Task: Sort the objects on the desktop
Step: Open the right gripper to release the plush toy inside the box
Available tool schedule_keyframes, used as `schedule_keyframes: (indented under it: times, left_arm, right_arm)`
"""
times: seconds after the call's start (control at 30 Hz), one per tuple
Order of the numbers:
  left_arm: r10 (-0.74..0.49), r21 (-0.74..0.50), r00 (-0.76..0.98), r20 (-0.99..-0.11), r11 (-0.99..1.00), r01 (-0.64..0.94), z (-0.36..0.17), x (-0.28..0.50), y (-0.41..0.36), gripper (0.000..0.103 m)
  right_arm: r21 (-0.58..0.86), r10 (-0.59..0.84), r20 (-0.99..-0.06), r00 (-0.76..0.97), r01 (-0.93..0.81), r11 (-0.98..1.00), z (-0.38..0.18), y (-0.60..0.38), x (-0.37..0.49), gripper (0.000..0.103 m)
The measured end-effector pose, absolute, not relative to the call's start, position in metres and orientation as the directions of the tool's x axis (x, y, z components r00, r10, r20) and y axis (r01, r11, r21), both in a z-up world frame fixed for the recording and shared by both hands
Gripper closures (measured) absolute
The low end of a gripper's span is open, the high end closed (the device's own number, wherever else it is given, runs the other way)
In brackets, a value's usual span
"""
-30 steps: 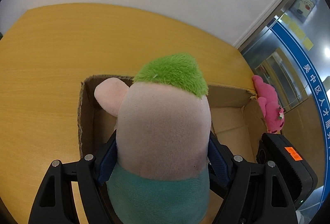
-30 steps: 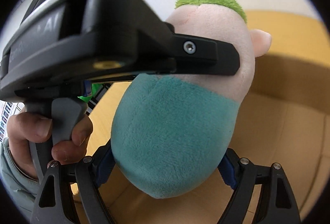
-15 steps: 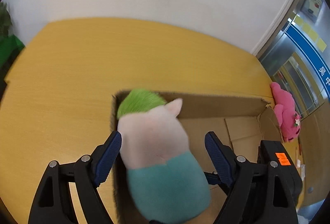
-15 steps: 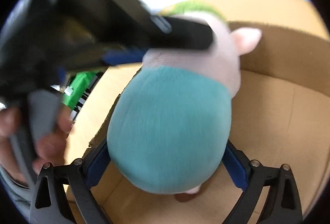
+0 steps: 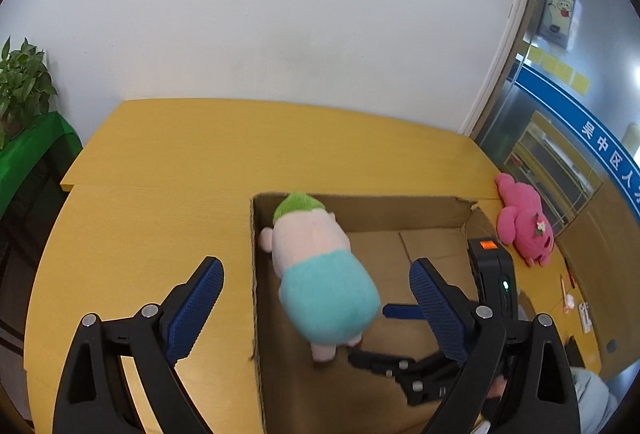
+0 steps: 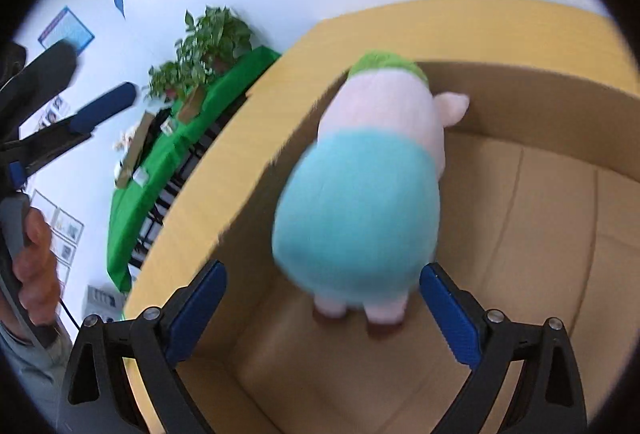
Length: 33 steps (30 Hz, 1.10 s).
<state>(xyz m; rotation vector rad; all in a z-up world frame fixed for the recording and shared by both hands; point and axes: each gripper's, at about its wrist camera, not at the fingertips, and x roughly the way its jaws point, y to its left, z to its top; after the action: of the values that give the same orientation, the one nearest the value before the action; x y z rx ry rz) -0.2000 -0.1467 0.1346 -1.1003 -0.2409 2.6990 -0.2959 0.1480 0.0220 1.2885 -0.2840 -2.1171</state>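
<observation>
The soft pale-pink plush pig with green hair and teal trousers point(image 5: 316, 266) is blurred in the right wrist view, and its face is turned away from both cameras. It stands on its feet inside the open brown cardboard box point(image 5: 400, 206), leaning toward the box's left wall with its green tuft near the far left corner. The box's near edge is cut off at the bottom of both views.

The left gripper point(image 5: 316, 298) has its blue-padded fingers point(image 5: 196, 310) spread wide, clear of the pig. The right gripper point(image 6: 322, 308) is likewise spread wide, its pads either side of the teal trousers without pressing them.

Only the left wrist view shows the bright pink plush toy point(image 5: 524, 224) lying on the yellow wooden table point(image 5: 160, 194) just right of the box. Only the right wrist view shows the person's hand point(image 6: 34, 274) on the left gripper's handle.
</observation>
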Motion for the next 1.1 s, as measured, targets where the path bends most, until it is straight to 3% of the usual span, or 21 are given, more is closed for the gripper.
schedule_keyframes:
  times: [0.07,0.13,0.27,0.43,0.57,0.77,0.83,0.97,1.1]
  left_arm:
    - [0.264,-0.237,-0.694,-0.67,-0.962,-0.138,0.126,-0.185,-0.149,0.006]
    - [0.282,-0.258,-0.672,-0.684,-0.956,-0.139,0.113,-0.172,-0.151,0.006]
    - [0.274,-0.257,-0.617,-0.737,-0.959,-0.119,0.082,-0.148,-0.153,0.006]
    - [0.306,-0.316,-0.627,-0.716,-0.943,-0.099,0.071,-0.115,-0.167,0.006]
    - [0.256,-0.256,-0.678,-0.689,-0.961,-0.103,0.08,-0.088,-0.161,0.006]
    - [0.168,-0.145,-0.758,-0.63,-0.985,-0.098,0.093,-0.058,-0.143,0.0]
    - [0.147,-0.13,-0.746,-0.65,-0.988,-0.081,0.082,-0.06,-0.141,0.0]
    - [0.268,-0.234,-0.676,-0.687,-0.962,-0.143,0.054,-0.072,-0.137,0.0]
    - [0.227,-0.185,-0.646,-0.729,-0.974,-0.133,0.032,-0.076,-0.127,0.001]
  right_arm:
    - [0.499,-0.613,-0.734,-0.291,0.382,-0.778,0.014,0.156,-0.298,0.011]
    - [0.526,-0.63,-0.724,-0.279,0.367,-0.767,0.008,0.141,-0.304,0.028]
    - [0.518,-0.627,-0.723,-0.29,0.373,-0.77,-0.008,0.12,-0.311,0.028]
    - [0.552,-0.657,-0.706,-0.264,0.376,-0.745,0.001,0.135,-0.296,0.028]
    - [0.47,-0.633,-0.686,-0.359,0.444,-0.762,0.045,0.161,-0.247,0.023]
    - [0.322,-0.581,-0.545,-0.605,0.489,-0.811,0.108,0.223,-0.129,0.012]
    - [0.274,-0.502,-0.516,-0.694,0.421,-0.865,0.111,0.262,-0.087,0.0]
    - [0.222,-0.304,-0.595,-0.744,0.211,-0.952,0.081,0.317,-0.052,0.0]
    - [0.241,-0.263,-0.688,-0.676,0.129,-0.962,0.041,0.342,-0.039,0.0]
